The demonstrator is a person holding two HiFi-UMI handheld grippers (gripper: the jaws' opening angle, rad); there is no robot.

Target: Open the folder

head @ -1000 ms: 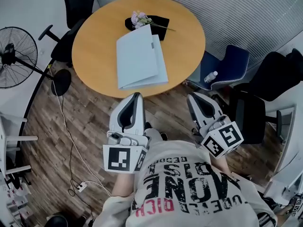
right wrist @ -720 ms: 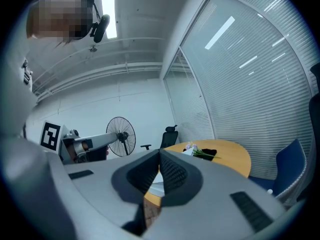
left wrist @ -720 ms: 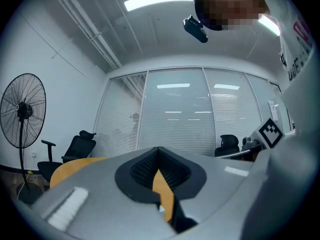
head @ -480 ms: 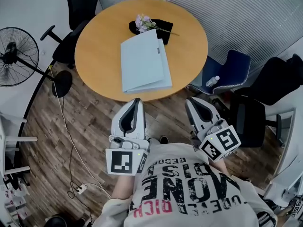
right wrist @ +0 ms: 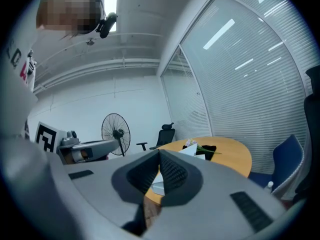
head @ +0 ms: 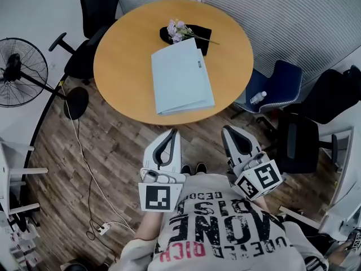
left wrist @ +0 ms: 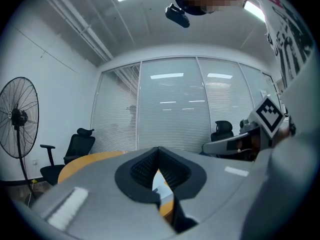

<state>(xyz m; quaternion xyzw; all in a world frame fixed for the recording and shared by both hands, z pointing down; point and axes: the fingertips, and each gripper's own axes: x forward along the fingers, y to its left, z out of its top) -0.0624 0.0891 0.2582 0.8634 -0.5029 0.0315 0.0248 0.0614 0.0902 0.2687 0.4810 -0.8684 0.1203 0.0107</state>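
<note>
A pale blue card folder (head: 181, 77) lies flat and shut on the round orange wooden table (head: 121, 66). It sits slightly toward 5 o'clock of the table's middle, and its near short edge is close to the rim at 6 o'clock. An under-leaf shows as a thin strip along the folder's 3 o'clock and 6 o'clock edges, so the loose side seems to face 3 o'clock. At the folder's 12 o'clock a black fabric pouch (head: 198, 34) carries a sprig of pale pink flowers (head: 179, 28), just beside the far corner.

Both tools hang off the table at 6 o'clock, close to the person's body. The left gripper (head: 174, 132) has its fingers pressed together with nothing between them. The right gripper (head: 228, 130) likewise has its fingers closed and empty.

Several things could go wrong from here:
- **Cover hard to catch:** it is thin and lies flush, so closed fingers arriving at its edge would only nudge it. The fingers would have to part first.
- **Folder sliding:** a push from 3 o'clock with nothing pinning it could slide it across the smooth top. A push toward 12 o'clock would drive it into the pouch and scatter the flowers.
- **Folder falling:** dragging it toward 6 o'clock could tip it over the rim.
- **Both leaves pinched:** the whole folder would then lift instead of opening.
</note>
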